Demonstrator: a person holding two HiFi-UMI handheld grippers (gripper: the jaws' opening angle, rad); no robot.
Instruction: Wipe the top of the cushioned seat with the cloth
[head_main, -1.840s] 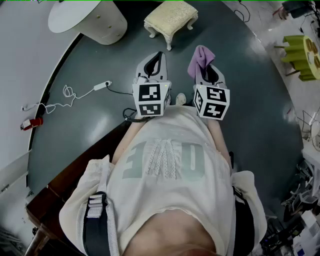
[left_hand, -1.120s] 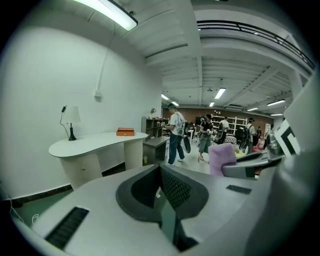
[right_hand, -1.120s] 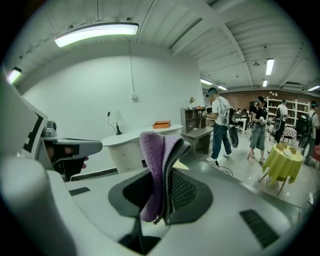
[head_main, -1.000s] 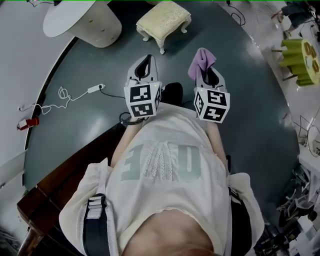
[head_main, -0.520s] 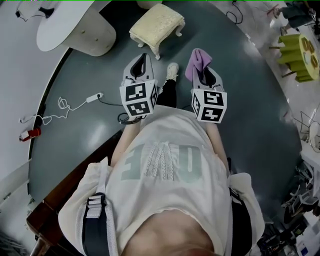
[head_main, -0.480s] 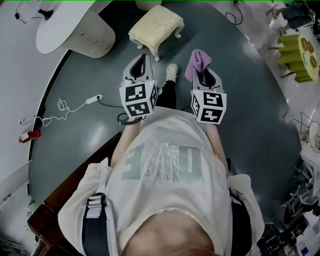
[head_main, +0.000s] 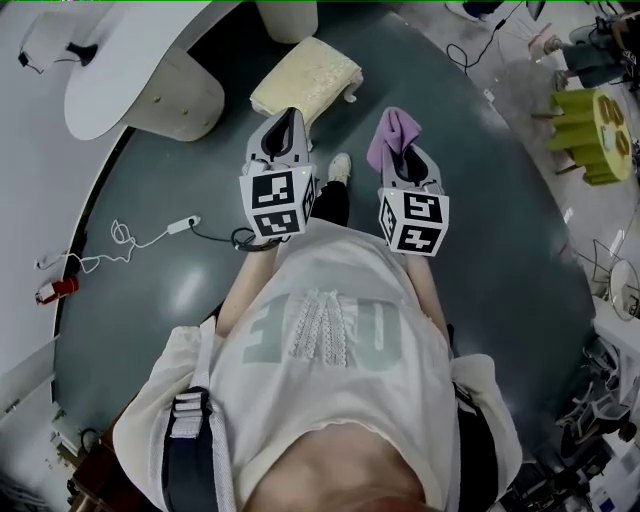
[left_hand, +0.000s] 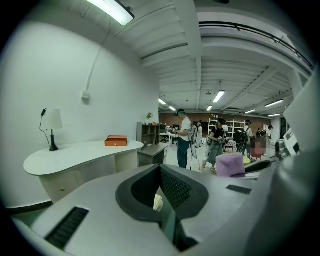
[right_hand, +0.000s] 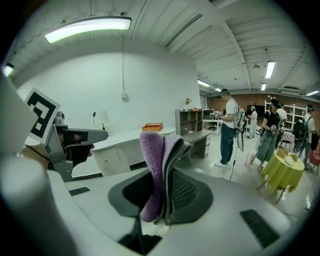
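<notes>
Short of the cushioned seat (head_main: 305, 82) at twelve o'clock, clamping the folded cloth (head_main: 392, 135) in the right tool (head_main: 405, 160), left tool (head_main: 284, 125) closed empty, perhaps risking it dragging loose under wiping friction.

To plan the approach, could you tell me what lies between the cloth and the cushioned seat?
Only bare dark floor separates cloth from cushioned seat, per the head view.

Cushioned seat (head_main: 305, 80) ahead of left claw (head_main: 286, 118), cloth (head_main: 392, 135) in right claw (head_main: 404, 157), desk (head_main: 130, 70) left of seat.
</notes>
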